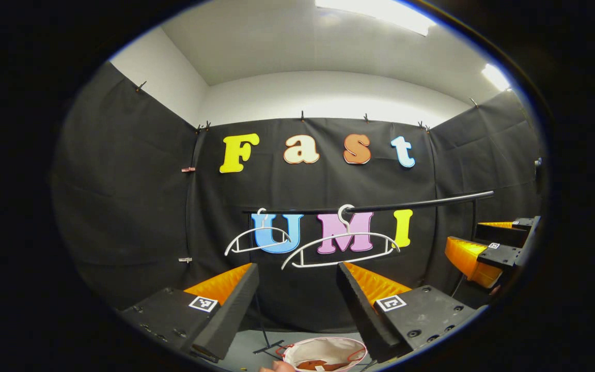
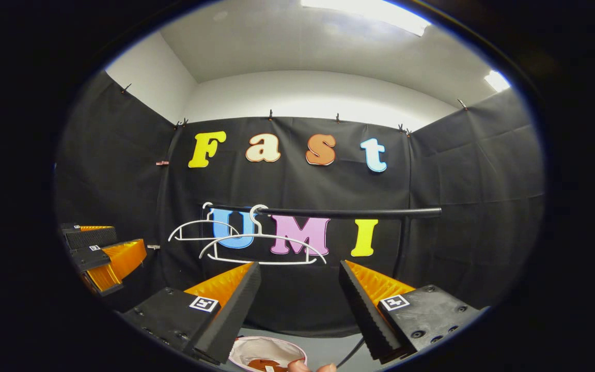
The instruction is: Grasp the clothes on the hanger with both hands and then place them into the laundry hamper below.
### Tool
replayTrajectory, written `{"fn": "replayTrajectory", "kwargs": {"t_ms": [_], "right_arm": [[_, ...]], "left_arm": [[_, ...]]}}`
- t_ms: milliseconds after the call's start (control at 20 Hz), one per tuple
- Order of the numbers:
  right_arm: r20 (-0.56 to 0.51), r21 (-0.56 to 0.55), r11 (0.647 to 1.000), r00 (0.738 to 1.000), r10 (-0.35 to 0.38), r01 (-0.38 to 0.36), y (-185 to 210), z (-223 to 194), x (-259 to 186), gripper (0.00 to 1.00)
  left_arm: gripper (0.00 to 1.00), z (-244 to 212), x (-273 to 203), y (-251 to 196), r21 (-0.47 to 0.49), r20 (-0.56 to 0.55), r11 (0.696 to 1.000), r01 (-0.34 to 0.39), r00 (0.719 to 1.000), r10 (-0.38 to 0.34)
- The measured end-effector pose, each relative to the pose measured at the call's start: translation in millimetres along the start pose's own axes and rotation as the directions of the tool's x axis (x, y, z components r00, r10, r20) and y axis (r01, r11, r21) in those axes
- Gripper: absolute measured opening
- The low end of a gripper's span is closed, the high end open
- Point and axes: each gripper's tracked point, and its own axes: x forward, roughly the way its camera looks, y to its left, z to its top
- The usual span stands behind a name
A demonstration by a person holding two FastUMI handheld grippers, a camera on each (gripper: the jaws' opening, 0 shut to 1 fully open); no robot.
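Both hand-held grippers, left (image 1: 297, 305) and right (image 2: 300, 305), are held with jaws apart, gripping nothing. Two bare hangers (image 1: 340, 247) hang on the rail (image 1: 380, 207). Orange clothes (image 1: 323, 366) lie inside the laundry hamper (image 1: 302, 349) on the floor below.

Two white hangers are bare on the black rail, the nearer hanger (image 1: 340, 248) bigger and a bit tilted, the far hanger (image 1: 257, 240) close by toward the rail's end. Down on the floor sits the round white laundry hamper (image 1: 324, 354), open-topped, with an orange-brown piece of clothing (image 1: 323, 366) bunched inside.
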Motion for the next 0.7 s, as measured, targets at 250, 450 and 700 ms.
{"fn": "replayTrajectory", "kwargs": {"t_ms": [250, 450, 700], "right_arm": [[-0.013, -0.009, 1.000, 1.000, -0.007, 0.007, 1.3, -2.4, -1.5, 0.98], [-0.014, -0.012, 1.000, 1.000, -0.022, 0.022, -0.3, -1.2, -2.8, 0.98], [-0.011, -0.017, 1.000, 1.000, -0.023, 0.023, 1.1, 0.3, -2.6, 0.98]], "left_arm": [[0.95, 0.3, -3.6, -1.4, -0.007, -0.005, 1.000, 0.013, 1.000, -0.013], [0.94, -0.3, -4.3, -0.5, -0.018, -0.010, 1.000, 0.016, 1.000, -0.016], [0.95, -0.4, -3.3, 1.4, -0.017, -0.009, 1.000, 0.012, 1.000, -0.012]]}}
